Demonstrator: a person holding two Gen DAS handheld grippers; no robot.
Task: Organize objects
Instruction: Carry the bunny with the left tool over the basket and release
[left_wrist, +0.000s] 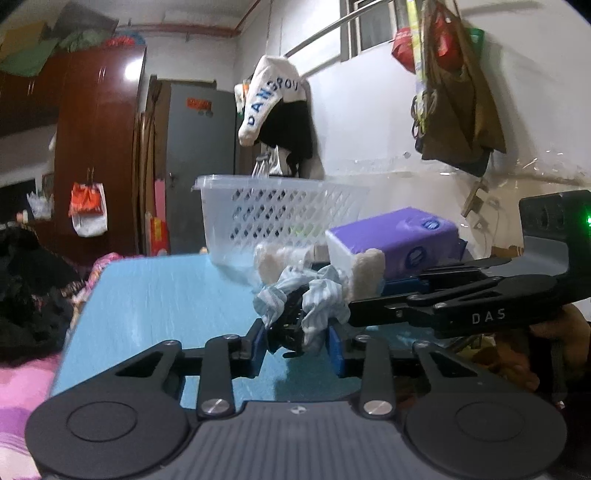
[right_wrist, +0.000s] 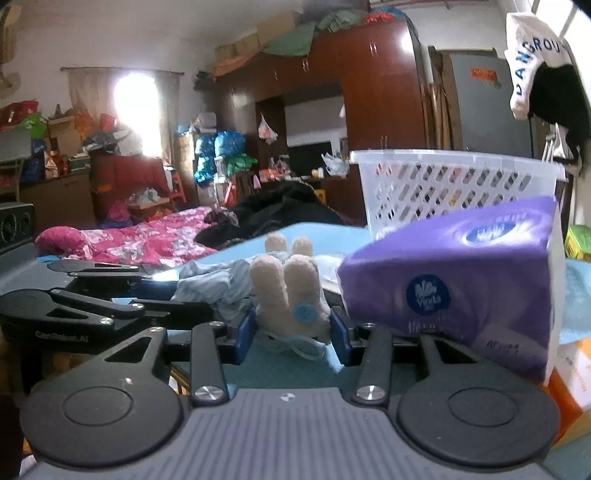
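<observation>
On the blue tabletop (left_wrist: 155, 295), just before the white basket (left_wrist: 280, 214), the left gripper (left_wrist: 297, 341) is closing narrowly on a striped scrunchie (left_wrist: 314, 295) and the right gripper (right_wrist: 291, 326) on a plush toy (right_wrist: 288, 295), so both should be clamping firmly before lifting.

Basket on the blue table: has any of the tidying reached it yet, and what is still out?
Done: unclear; the white plastic basket shows only something greenish through its lattice. In hand: the left gripper brackets the striped blue scrunchie and its black clip; the right gripper brackets the cream plush item with a blue button. Left: both are still on the blue table, as is the purple tissue pack.
</observation>
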